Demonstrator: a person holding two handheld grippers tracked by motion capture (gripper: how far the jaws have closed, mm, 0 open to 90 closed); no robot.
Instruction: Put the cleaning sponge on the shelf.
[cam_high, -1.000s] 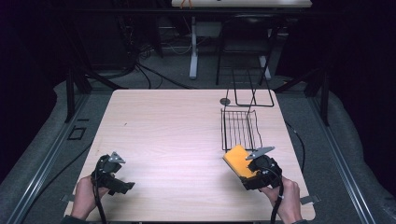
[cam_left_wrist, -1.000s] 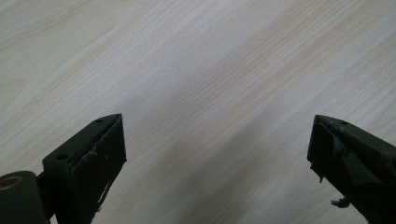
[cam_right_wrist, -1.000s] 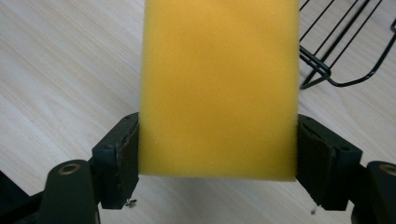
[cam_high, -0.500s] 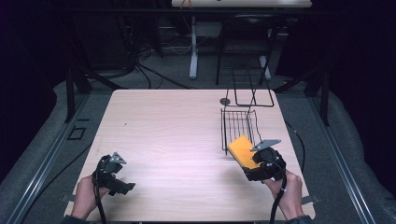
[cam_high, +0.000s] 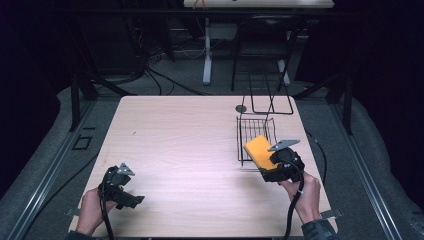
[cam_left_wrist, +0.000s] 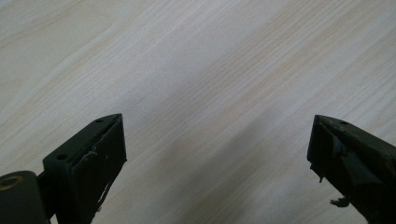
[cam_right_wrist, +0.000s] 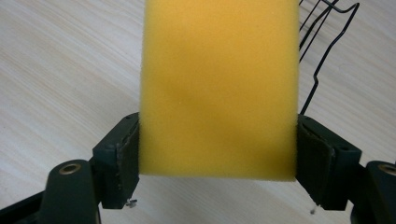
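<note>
A yellow sponge (cam_right_wrist: 219, 84) sits squeezed between the pads of my right gripper (cam_right_wrist: 218, 154), which is shut on it. From above, the sponge (cam_high: 259, 150) hangs over the near end of a black wire rack (cam_high: 254, 131) at the table's right, with the right gripper (cam_high: 270, 162) just behind it in a hand. My left gripper (cam_high: 127, 192) rests at the table's front left. Its jaws stand wide apart over bare wood in the left gripper view, so the left gripper (cam_left_wrist: 217, 149) is open with nothing between them.
The light wooden table (cam_high: 185, 140) has a small dark round disc (cam_high: 241, 108) near its far edge. A tall black wire frame (cam_high: 270, 95) stands behind the rack. Cables trail from both grippers toward the front edge.
My right gripper has carried the sponge away from me and a little upward, toward the wire rack. The left gripper has stayed where it was.
</note>
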